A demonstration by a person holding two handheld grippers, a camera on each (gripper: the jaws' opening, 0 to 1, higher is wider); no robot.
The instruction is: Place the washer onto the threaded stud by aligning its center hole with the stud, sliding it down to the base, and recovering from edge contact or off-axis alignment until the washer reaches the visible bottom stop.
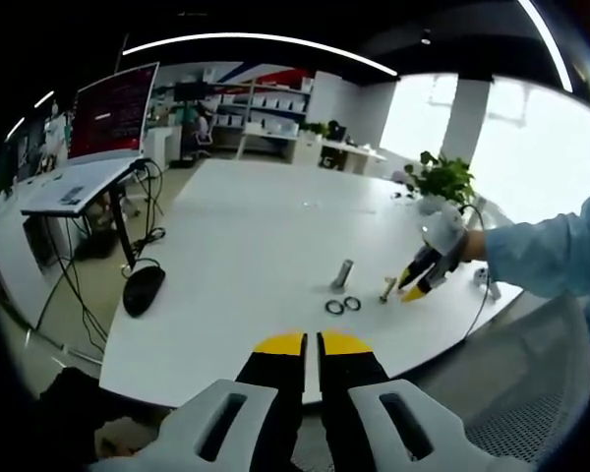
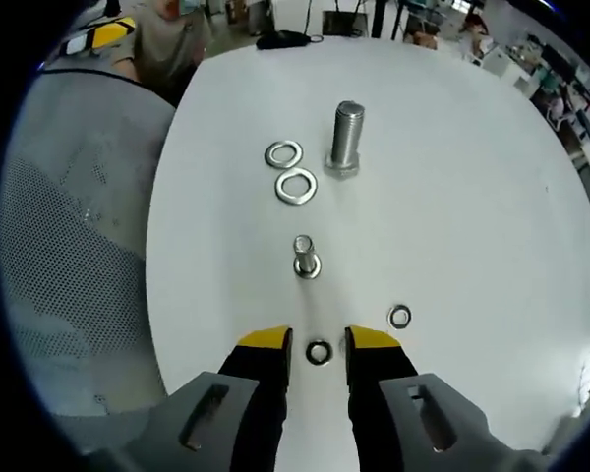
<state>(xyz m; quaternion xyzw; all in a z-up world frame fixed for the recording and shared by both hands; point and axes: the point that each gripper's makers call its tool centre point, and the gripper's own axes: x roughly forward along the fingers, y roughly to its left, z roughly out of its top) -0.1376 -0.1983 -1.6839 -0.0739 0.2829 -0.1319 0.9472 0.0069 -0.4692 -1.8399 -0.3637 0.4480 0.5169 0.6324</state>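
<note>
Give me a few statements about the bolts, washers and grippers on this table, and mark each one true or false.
1. The large bolt stands upright on its head. True.
2. A washer is already on the small bolt. False: its shank is bare.
3. Two large washers lie beside the large bolt. True.
4. The right gripper grips a small washer. False: the washer lies on the table between its open fingers.
5. The left gripper is shut. True.

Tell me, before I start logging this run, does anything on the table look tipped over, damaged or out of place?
Nothing stands out. The large silver threaded bolt and the small silver stud both stand upright on the white table. The two large flat steel washers lie flat beside the bolt, and the small washers lie flat near the right tongs.
</note>
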